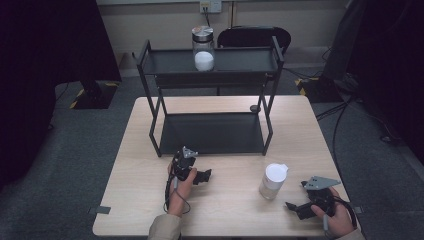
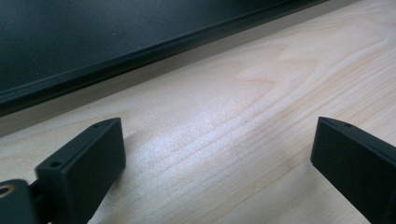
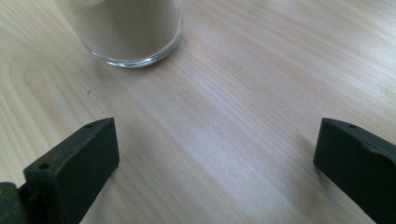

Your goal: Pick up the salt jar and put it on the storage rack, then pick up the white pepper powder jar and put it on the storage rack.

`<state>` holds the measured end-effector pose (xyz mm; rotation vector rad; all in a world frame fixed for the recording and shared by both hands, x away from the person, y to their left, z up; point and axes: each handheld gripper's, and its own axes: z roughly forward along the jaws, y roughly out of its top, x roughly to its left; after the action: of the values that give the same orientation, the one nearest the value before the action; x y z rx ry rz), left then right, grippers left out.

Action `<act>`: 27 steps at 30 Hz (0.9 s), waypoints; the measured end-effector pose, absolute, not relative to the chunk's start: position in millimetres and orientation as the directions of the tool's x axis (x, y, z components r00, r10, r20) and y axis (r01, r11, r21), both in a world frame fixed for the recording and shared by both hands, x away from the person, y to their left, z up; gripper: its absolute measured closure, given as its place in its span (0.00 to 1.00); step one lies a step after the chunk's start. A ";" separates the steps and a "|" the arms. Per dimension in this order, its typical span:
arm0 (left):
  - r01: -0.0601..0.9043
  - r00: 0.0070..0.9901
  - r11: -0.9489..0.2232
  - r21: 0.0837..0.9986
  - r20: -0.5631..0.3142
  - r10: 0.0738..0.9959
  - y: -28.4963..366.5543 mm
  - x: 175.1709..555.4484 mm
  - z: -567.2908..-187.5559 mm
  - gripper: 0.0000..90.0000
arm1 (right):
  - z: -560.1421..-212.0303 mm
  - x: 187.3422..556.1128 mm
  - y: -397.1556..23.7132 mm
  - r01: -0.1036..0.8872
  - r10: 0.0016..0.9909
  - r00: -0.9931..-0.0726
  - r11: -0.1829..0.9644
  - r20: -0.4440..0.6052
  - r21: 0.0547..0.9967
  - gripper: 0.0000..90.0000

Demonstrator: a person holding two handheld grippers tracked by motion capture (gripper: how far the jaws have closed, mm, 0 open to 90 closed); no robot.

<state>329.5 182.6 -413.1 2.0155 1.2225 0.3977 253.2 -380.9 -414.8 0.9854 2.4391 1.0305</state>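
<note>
Rack (image 1: 210, 100) behind both tools; jar (image 1: 273, 181) beside right tool (image 1: 295, 206).

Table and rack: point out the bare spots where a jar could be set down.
The lower shelf is bare. The top shelf is free right of the metal-lidded jar. The table is open between the left gripper and the white-lidded jar; tighter toward the right gripper.

Left gripper (image 1: 204, 176), held in the left hand (image 1: 181, 186) at lower centre-left of the high view, points toward the frame's right with jaws spread wide. Right gripper (image 1: 294, 207), held in the right hand (image 1: 336, 216) at the lower right corner, points toward the frame's left, its jaws likewise wide apart and holding nothing.
</note>
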 end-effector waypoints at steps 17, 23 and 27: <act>0.581 0.519 -0.355 0.733 0.003 0.855 167.7 319.3 -418.8 0.00 | -414.7 253.2 -380.0 0.476 0.704 -0.710 0.503 -0.021 0.722 0.00; 0.572 0.519 -0.363 0.735 0.018 0.854 165.8 317.0 -419.0 0.00 | -414.7 253.1 -379.4 0.477 0.705 -0.709 0.502 -0.022 0.722 0.00; 0.569 0.519 -0.366 0.736 0.023 0.854 165.4 316.5 -419.0 0.00 | -414.7 253.0 -379.4 0.477 0.706 -0.708 0.501 -0.022 0.722 0.00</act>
<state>316.5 165.4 -419.0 2.0778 1.1546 0.5353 253.0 -379.4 -414.7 0.9925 2.4342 1.0259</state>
